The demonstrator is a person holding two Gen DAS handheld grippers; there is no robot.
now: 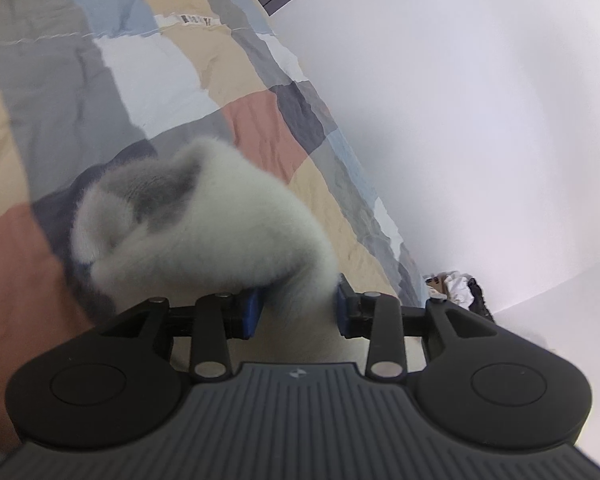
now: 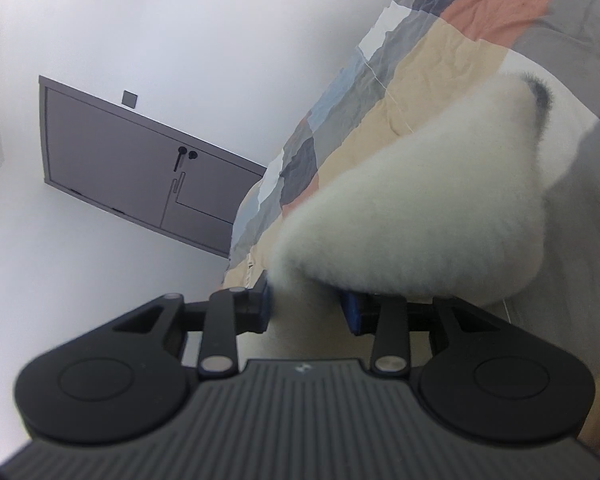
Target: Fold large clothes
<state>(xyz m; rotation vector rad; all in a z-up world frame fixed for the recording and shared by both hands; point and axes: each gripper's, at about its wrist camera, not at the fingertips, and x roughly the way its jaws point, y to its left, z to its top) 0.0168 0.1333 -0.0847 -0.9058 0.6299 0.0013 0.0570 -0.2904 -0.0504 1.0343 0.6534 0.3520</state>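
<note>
Left gripper (image 1: 298, 306) sits low centre in its view, tilted down toward the bed, and there's white fluffy garment (image 1: 204, 232) bunched right between its blue pads (image 1: 250, 312). The fleece fills the gap and bulges up and left across the middle of the frame, so call it grasped. A grey patch shows on the fleece toward centre left. Behind it the patchwork quilt (image 1: 140, 60) runs from upper left down to lower right, with the white wall (image 1: 480, 100) filling the right side and a small heap of clutter (image 1: 456, 286) at the wall's foot.

Over to the right gripper (image 2: 308, 306), rolled so the whole room leans: same garment (image 2: 420, 208), a thick fold pinched between its pads and billowing to the upper right. A grey door (image 2: 132, 164) hangs at centre left.
</note>
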